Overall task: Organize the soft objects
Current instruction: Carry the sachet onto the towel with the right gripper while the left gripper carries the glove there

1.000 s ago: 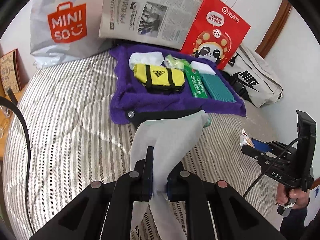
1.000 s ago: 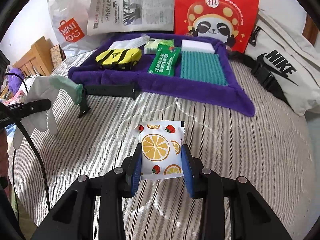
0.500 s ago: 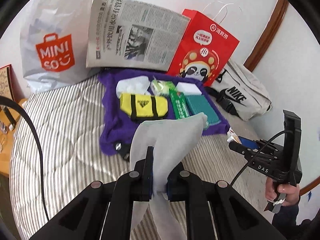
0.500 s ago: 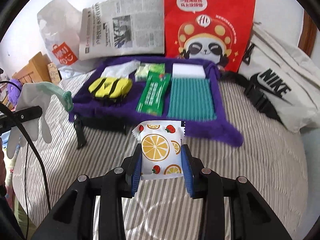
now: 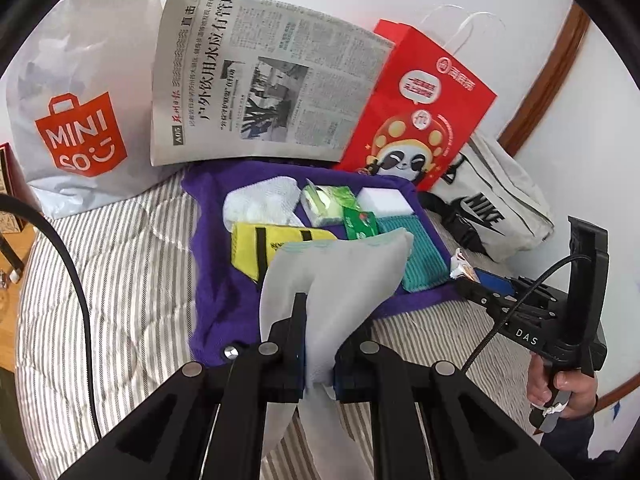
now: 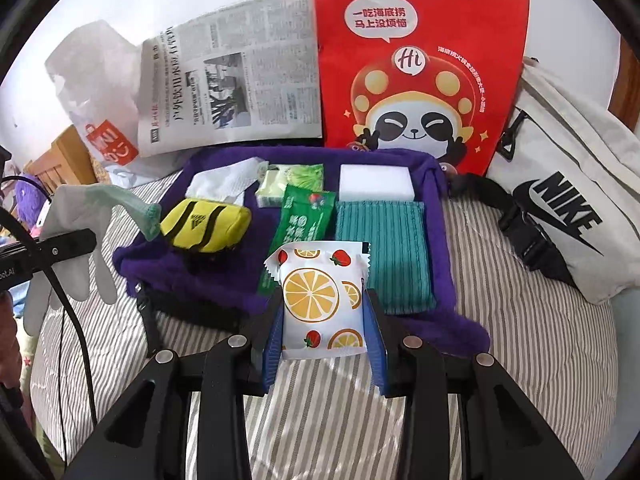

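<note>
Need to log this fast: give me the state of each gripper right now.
Left gripper: shut on the grey glove.
Right gripper: shut on the fruit-print packet.

Both wrist views look steeply down along their jaws from close above the bed [image 5: 120,264]; both share the purple tray [image 6: 224,276].

A newspaper [image 5: 256,80] leans upright against the white wall at the top centre of the frame; left of it slumps a white MINISO bag [image 5: 76,120]; right of it stands a red panda-print paper bag [image 6: 416,64]; a grey Nike bag [image 6: 568,216] lies at the right edge; the striped bedding [image 5: 120,264] fills the lower frame.
</note>
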